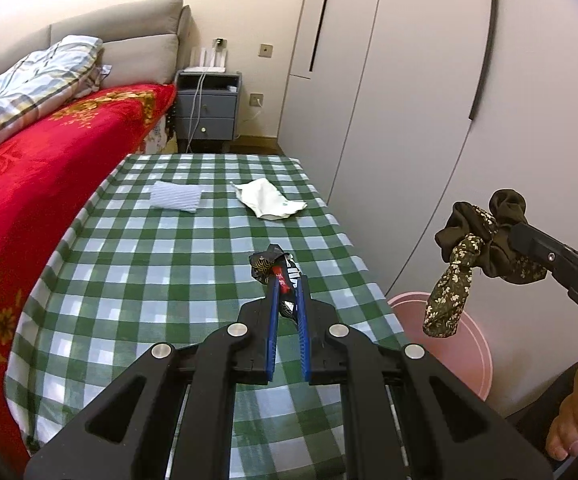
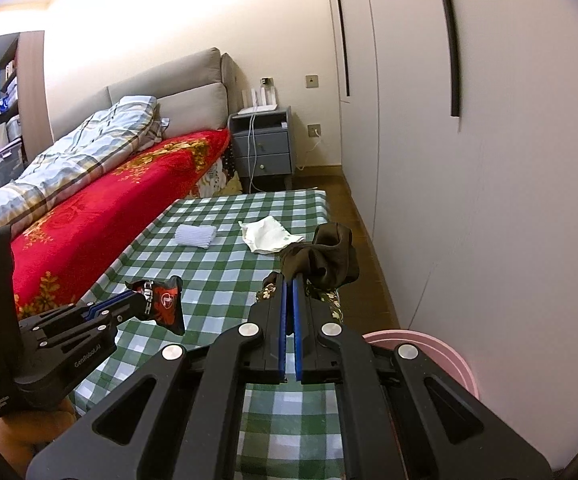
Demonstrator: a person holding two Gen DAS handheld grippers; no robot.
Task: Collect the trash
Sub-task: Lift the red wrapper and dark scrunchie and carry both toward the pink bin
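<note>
My left gripper [image 1: 287, 280] is pinched nearly closed on a dark crumpled wrapper [image 1: 275, 270] with red print, held above the near middle of the green-checked table [image 1: 169, 280]. My right gripper [image 2: 290, 278] is clamped tight on a dark floral scrunchie [image 2: 321, 260], hanging off the table's right edge over a pink bin [image 2: 449, 356] on the floor beside the wardrobe [image 2: 489, 160]. Toward the table's far end lie a white ribbed cloth [image 1: 176, 196], nearer the left edge, and a crumpled white packet [image 1: 269, 199], nearer the right edge, well apart from each other. Beyond the far edge stands a grey nightstand [image 1: 207, 110], beside the bed [image 1: 29, 184] with its red blanket along the table's left side.
</note>
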